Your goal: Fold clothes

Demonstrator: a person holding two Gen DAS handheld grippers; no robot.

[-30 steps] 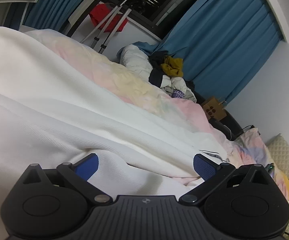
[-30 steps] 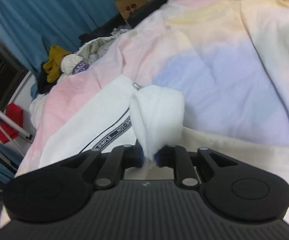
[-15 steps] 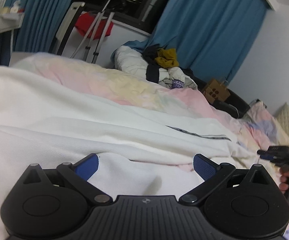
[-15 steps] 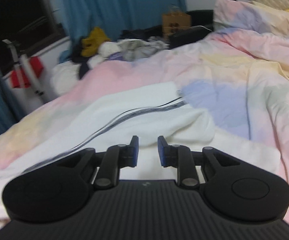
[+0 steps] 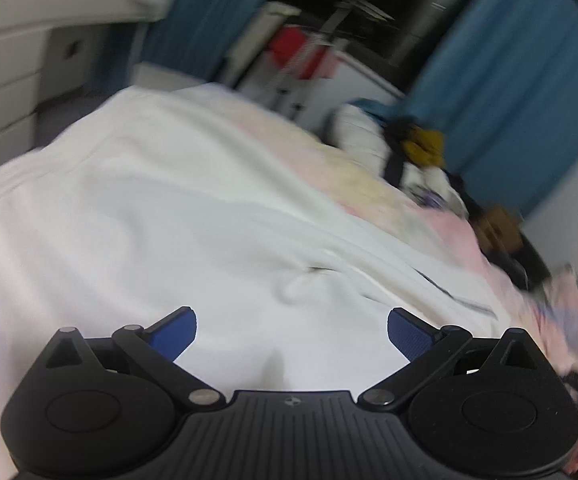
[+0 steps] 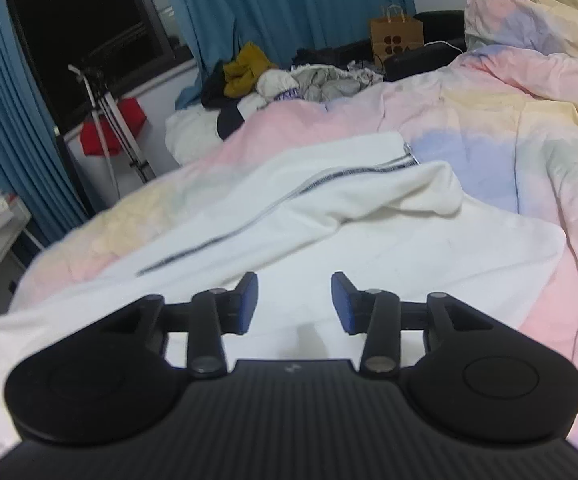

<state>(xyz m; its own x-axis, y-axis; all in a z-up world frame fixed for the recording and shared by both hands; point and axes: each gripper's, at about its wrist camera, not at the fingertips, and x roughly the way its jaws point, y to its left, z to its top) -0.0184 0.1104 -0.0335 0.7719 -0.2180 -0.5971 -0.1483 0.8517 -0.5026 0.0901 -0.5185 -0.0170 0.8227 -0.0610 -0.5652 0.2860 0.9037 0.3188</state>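
A white garment [image 6: 369,208] with a dark printed stripe lies spread on a pastel duvet [image 6: 509,128]; one part is folded over onto the rest. My right gripper [image 6: 292,304] is open and empty, just above the garment's near part. In the blurred left wrist view the same white garment [image 5: 169,220] fills the foreground. My left gripper [image 5: 292,332] is wide open and empty above it.
A pile of other clothes [image 6: 273,80] lies at the bed's far side, beside a brown paper bag [image 6: 397,40]. A pillow [image 6: 529,20] sits at the far right. Blue curtains, a dark window, a drying rack [image 6: 105,120] and white drawers [image 5: 5,80] surround the bed.
My right gripper let go of the white cuff it held, opened, and pulled back and up; the sleeve now lies folded over the garment. My left gripper stayed open and swung, blurring its view.
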